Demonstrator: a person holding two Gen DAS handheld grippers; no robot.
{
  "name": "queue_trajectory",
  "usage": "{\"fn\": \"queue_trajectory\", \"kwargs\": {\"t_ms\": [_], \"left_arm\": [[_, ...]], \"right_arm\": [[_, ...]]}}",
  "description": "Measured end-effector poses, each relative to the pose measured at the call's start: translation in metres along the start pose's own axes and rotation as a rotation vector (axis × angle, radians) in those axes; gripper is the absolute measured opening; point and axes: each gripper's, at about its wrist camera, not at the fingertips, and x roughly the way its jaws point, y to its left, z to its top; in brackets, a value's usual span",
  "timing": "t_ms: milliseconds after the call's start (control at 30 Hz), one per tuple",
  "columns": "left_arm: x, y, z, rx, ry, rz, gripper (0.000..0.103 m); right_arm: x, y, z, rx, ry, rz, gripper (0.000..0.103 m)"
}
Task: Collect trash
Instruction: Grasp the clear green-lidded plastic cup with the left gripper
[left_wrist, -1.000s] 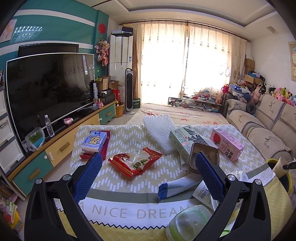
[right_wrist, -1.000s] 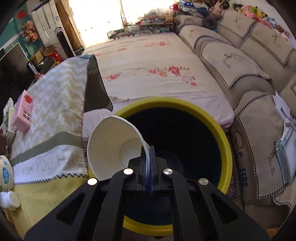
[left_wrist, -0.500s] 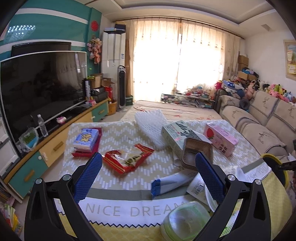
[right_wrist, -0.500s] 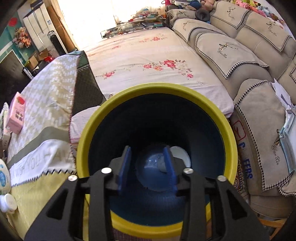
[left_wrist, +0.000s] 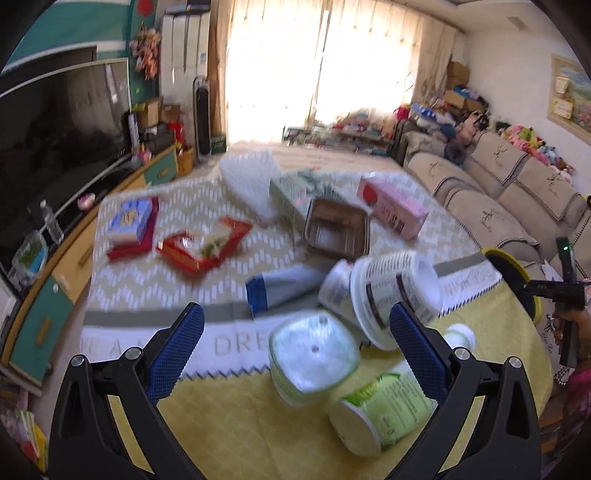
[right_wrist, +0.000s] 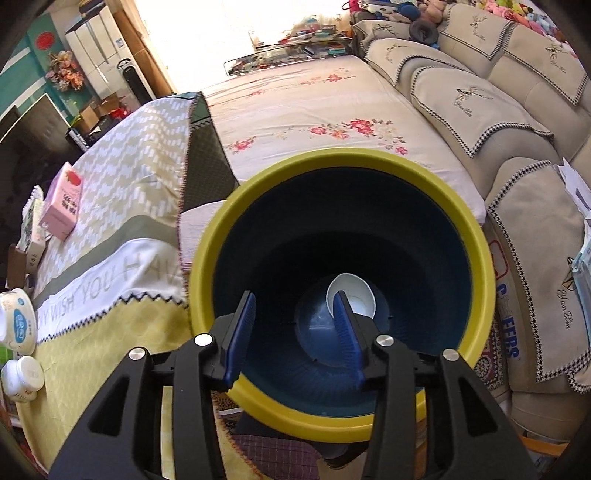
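My right gripper (right_wrist: 293, 332) is open and empty above the yellow-rimmed dark bin (right_wrist: 207, 254). A white paper cup (right_wrist: 352, 297) lies at the bin's bottom. My left gripper (left_wrist: 295, 343) is open and empty, low over the near end of the cloth-covered table (left_wrist: 229, 417). Just ahead of it lie a green-lidded tub (left_wrist: 312, 352), a green-labelled cup on its side (left_wrist: 384, 410) and a white printed cup on its side (left_wrist: 395, 284). Farther off lie a blue-grey tube (left_wrist: 280, 286), a red snack wrapper (left_wrist: 203, 249), a brown tray (left_wrist: 336, 230) and a pink carton (left_wrist: 393, 210). The bin's rim (left_wrist: 511, 271) shows at the table's right.
A sofa (right_wrist: 517, 122) runs along the right, close to the bin. A TV (left_wrist: 55, 133) on a low cabinet stands left of the table. A floral-covered surface (right_wrist: 314, 99) lies beyond the bin. A small white jar (right_wrist: 22, 376) and a blue-labelled tub (right_wrist: 18, 325) sit at the table's near edge.
My right gripper opened and dropped the white paper cup into the bin. My left gripper moved right and tilted down toward the tubs and cups at the table's near end.
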Motion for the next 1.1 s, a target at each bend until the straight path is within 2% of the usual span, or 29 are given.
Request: {"fn": "queue_trajectory", "kwargs": {"t_ms": [200,467,500,533,733,900,1100], "left_arm": [[0.015,-0.009,-0.013,-0.004,0.079,0.056,0.098],[0.034,0.001,-0.017,-0.057,0.155,0.039,0.065],[0.035,0.002,-0.017,-0.062,0.16,0.027,0.057],[0.035,0.003,-0.017,-0.066,0.163,0.023,0.053],[0.027,0.007,-0.012,-0.067,0.123,0.049,0.053],[0.006,0.007,-0.002,-0.056,0.067,0.072,0.053],[-0.033,-0.026,0.01,0.02,-0.008,0.033,0.053]], "right_arm": [[-0.001,0.012,-0.003,-0.029,0.001,0.03,0.042],[-0.004,0.014,-0.007,-0.033,0.001,0.035,0.042],[-0.005,0.014,-0.008,-0.033,0.0,0.037,0.042],[-0.005,0.015,-0.008,-0.032,-0.001,0.039,0.042],[-0.009,0.016,-0.009,-0.037,-0.01,0.048,0.042],[-0.013,0.016,-0.008,-0.039,-0.023,0.055,0.042],[-0.021,0.014,-0.011,-0.038,-0.047,0.054,0.042]]}}
